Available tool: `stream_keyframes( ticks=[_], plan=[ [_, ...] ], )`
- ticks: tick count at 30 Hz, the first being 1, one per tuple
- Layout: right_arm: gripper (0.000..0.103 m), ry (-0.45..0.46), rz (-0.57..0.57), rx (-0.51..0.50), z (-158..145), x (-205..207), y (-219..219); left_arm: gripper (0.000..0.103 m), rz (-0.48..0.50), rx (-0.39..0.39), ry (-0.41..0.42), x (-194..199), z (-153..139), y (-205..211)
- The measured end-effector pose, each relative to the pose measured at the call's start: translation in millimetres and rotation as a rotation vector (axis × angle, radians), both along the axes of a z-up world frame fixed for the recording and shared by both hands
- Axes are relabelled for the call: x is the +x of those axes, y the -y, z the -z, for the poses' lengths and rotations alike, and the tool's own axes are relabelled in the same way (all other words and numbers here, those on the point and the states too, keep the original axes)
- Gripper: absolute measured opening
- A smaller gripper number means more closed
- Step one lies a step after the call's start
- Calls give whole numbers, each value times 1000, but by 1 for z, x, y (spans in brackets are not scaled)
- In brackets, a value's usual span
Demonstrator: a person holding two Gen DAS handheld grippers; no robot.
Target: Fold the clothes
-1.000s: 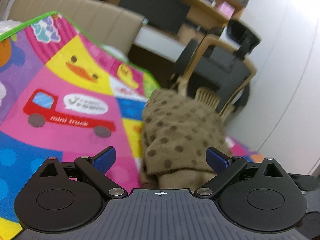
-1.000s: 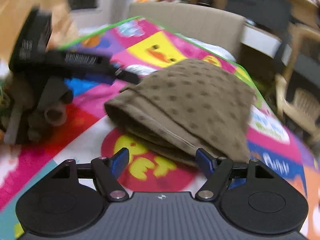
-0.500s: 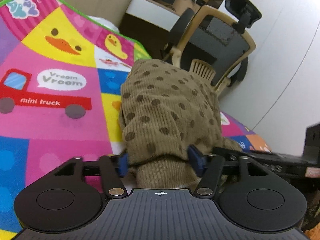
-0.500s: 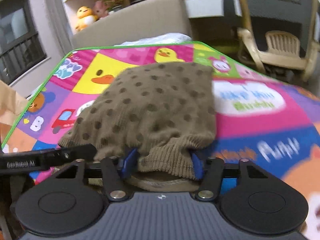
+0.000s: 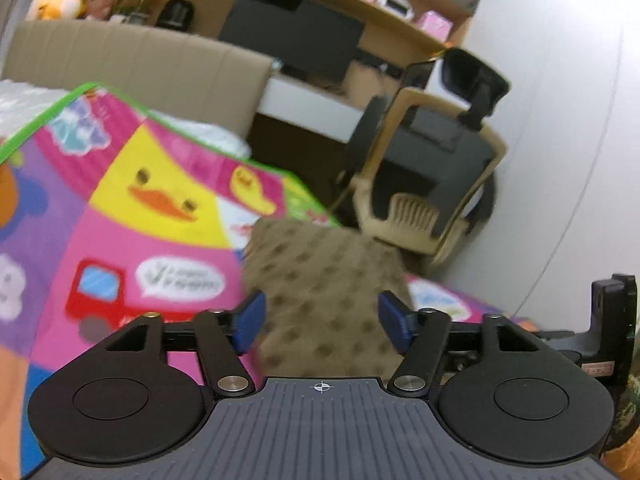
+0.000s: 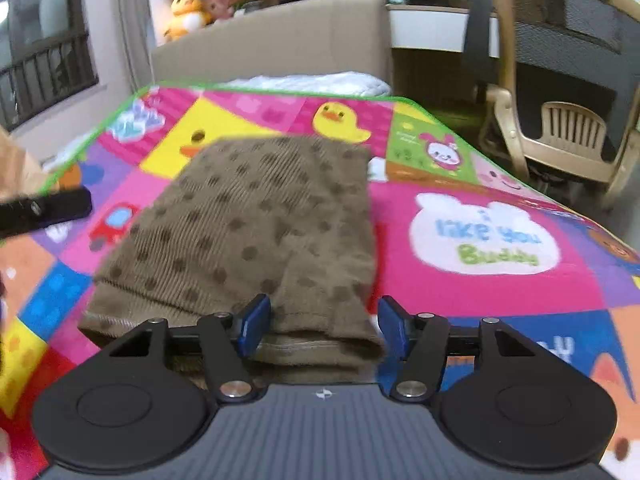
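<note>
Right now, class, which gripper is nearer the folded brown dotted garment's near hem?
Right. The right gripper has its open fingers on either side of the brown dotted garment at the hem. The left gripper, also open, looks slightly farther back above it.

Even, soft indoor light filled both views — no hard shadows, no glare. The left wrist picture was smeared by motion: the dotted brown garment (image 5: pixel 324 280) and the play mat (image 5: pixel 120 208) print were blurred. In the right wrist picture the garment's ribbing read more sharply, while the mat lettering at 3 o'clock was soft. Fisheye bending curved the edges, and corners went dark.
</note>
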State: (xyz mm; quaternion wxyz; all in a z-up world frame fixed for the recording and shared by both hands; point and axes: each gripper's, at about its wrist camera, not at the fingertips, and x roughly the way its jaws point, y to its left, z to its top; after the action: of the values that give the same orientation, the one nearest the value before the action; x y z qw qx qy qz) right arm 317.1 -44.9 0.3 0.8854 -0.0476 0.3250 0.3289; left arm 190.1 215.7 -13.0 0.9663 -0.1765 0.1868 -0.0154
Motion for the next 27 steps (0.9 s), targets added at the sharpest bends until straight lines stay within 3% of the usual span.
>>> stream_keyframes(
  ticks=[2, 5, 7, 8, 11, 17, 21, 23, 26, 27],
  plan=[
    [60, 27, 41, 15, -10, 5, 3, 70, 21, 25, -34, 11, 7, 8],
    [62, 50, 79, 1, -13, 14, -1, 68, 25, 101, -154, 27, 26, 22],
    [67, 49, 60, -72, -1, 21, -14, 68, 16, 156, -180, 28, 33, 27],
    [76, 43, 46, -137, 8, 24, -22, 68, 17, 155, -182, 28, 34, 26],
    [84, 101, 47, -266, 17, 26, -40, 71, 23, 141, -184, 26, 36, 23],
    [85, 183, 63, -144, -28, 44, -59, 71, 30, 113, -177, 25, 41, 18],
    [85, 187, 40, -121, -26, 65, -89, 72, 36, 102, -180, 24, 42, 16],
    [85, 227, 51, -220, -8, 74, -104, 74, 38, 102, -183, 23, 43, 15],
    [85, 358, 145, -456, 20, 84, -113, 79, 41, 100, -188, 20, 44, 13],
    [87, 376, 177, -468, 21, 84, -106, 80, 40, 100, -190, 19, 44, 12]
  ],
)
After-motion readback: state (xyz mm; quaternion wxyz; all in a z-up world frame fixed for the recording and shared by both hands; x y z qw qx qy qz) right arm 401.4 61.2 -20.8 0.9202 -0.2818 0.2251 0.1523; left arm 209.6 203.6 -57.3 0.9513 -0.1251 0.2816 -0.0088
